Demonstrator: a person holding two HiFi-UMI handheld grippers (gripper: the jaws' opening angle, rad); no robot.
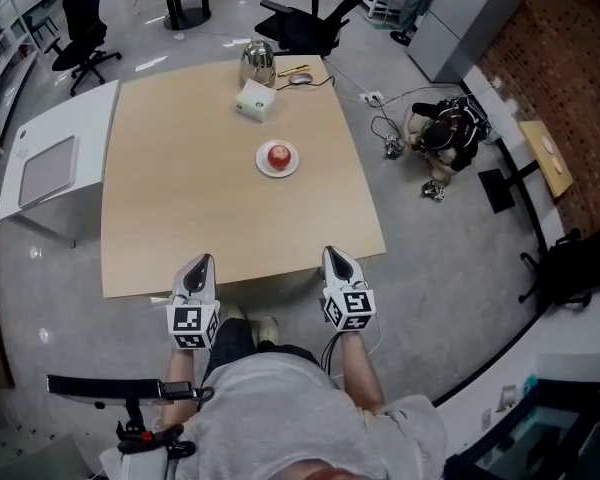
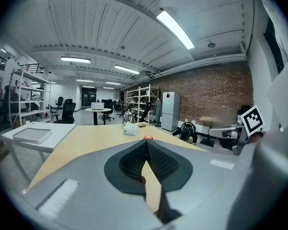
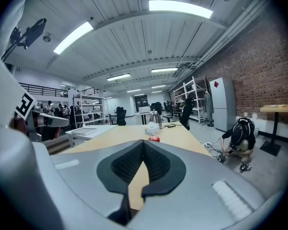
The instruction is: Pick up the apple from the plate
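With both sets of jaws pinched fully together and nothing between them, left claw [image 1: 202, 261] and right claw [image 1: 335, 253] sit side by side at the near edge of the counter [image 1: 170, 208], tips pointing across the top and slightly down. Neither touches anything on the counter. Apple [image 1: 278, 155] is red and sits in the middle of a small white plate [image 1: 263, 168], around mid-counter and a bit toward the far side. It's well apart from both claws, and in the head view it falls between their two lines. In the left gripper view the apple shows just above the closed tips, far down the counter. The right gripper view gives the same picture, with the apple a touch right of the tips. Past the plate, near the far edge, there's a white tissue box [image 1: 255, 99], then a steel kettle [image 1: 257, 63] behind it, both clear of the plate. Off the counter's left side stands a white side table [image 1: 75, 118]. A person [image 1: 445, 128] is crouched on the floor to the right among cables.
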